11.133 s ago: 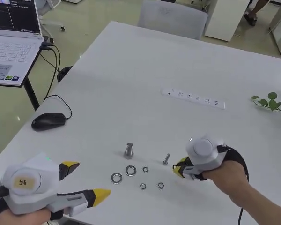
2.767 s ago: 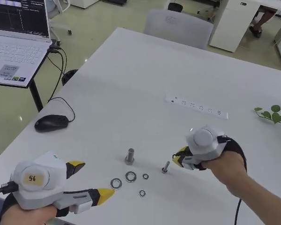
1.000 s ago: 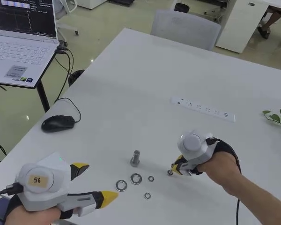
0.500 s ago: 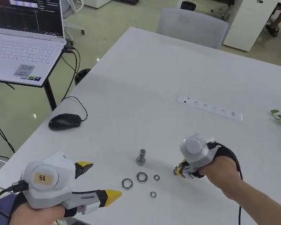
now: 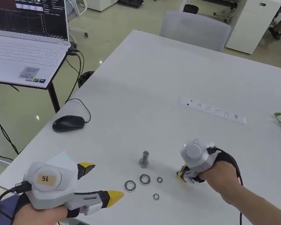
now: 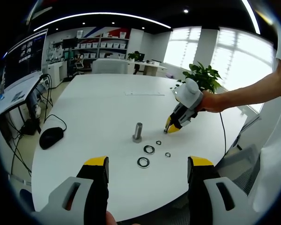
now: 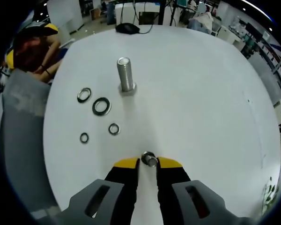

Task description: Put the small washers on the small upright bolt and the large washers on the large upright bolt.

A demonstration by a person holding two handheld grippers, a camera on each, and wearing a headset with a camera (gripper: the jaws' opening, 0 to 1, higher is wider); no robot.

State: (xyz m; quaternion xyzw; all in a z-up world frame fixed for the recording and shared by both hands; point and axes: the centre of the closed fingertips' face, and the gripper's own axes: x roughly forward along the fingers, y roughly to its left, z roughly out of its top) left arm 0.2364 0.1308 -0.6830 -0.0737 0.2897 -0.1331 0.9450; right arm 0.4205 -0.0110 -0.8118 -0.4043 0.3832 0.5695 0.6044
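- pinches the top of the small upright bolt [image 7: 149, 159] between the tips of the right tool [image 7: 149, 165], low over the white surface [image 7: 201, 84].
- holds the left tool [image 6: 148, 164] spread wide, off at the near edge.
- finds two large washers [image 7: 102, 106] and two small washers [image 7: 114, 129] lying flat beside the large upright bolt [image 7: 125, 74].

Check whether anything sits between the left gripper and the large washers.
Nothing visible does. The left gripper hangs open at the table's near edge, with bare table between it and the two large washers. The large bolt stands beyond them; the right gripper, closed on the small bolt, is off to one side.
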